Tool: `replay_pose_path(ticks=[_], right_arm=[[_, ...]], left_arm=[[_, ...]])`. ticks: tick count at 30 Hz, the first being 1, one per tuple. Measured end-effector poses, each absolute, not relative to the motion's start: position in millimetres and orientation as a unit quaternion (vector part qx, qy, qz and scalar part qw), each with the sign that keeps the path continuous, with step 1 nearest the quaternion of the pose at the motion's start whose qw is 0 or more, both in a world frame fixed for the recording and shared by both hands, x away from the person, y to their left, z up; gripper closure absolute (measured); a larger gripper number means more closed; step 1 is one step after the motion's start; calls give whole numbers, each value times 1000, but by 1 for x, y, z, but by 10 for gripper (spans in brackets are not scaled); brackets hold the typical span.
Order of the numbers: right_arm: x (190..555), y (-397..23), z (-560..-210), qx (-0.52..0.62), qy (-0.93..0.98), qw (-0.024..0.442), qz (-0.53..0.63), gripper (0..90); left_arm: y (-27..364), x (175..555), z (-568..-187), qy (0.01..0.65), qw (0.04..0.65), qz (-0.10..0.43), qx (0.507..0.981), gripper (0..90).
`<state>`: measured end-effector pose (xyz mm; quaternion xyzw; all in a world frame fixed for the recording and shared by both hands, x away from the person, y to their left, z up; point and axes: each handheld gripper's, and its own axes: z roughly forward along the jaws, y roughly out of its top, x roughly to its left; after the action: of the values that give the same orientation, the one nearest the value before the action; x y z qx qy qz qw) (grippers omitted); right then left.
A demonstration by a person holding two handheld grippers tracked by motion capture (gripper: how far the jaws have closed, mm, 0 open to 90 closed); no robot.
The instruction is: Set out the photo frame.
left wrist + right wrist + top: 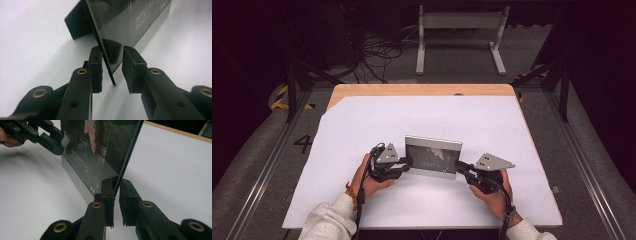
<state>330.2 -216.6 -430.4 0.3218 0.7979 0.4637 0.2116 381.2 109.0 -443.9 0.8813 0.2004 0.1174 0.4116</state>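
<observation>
A small photo frame [433, 156] with a dark glass front and a silver lower strip stands upright on the white table sheet [422, 115], propped by a black back stand [77, 22]. My left gripper [408, 165] is at the frame's left edge. In the left gripper view its jaws [112, 67] straddle the thin panel [120, 22]; one pad touches the back and a gap remains at the front pad. My right gripper [458, 166] is at the frame's right edge. Its jaws [116, 195] are shut on the panel's edge [100, 145].
The white sheet covers most of a wooden table [422, 90], with bare sheet all around the frame. Beyond the far edge stand a white table leg frame [459, 30] and loose cables [377, 55] on the floor. My left gripper [50, 142] also appears in the right gripper view.
</observation>
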Motion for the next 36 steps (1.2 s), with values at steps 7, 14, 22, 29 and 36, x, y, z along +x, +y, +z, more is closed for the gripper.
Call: replay_pose_path(ticks=[7,14,22,29,36], right_arm=[[334,-217,-431,325,797,214,463,816],[337,-218,-431,326,796,215,462,811],[340,-218,-432,328,795,220,461,801],[341,-218,-433,328,795,219,460,798],[341,-217,-434,327,798,219,456,796]], left_arm=[[105,378,-446,198,404,122,885,704],[103,376,-447,199,400,127,886,702],[100,375,-447,198,395,131,888,703],[100,375,-447,198,394,133,888,703],[99,375,-447,197,394,134,888,699]])
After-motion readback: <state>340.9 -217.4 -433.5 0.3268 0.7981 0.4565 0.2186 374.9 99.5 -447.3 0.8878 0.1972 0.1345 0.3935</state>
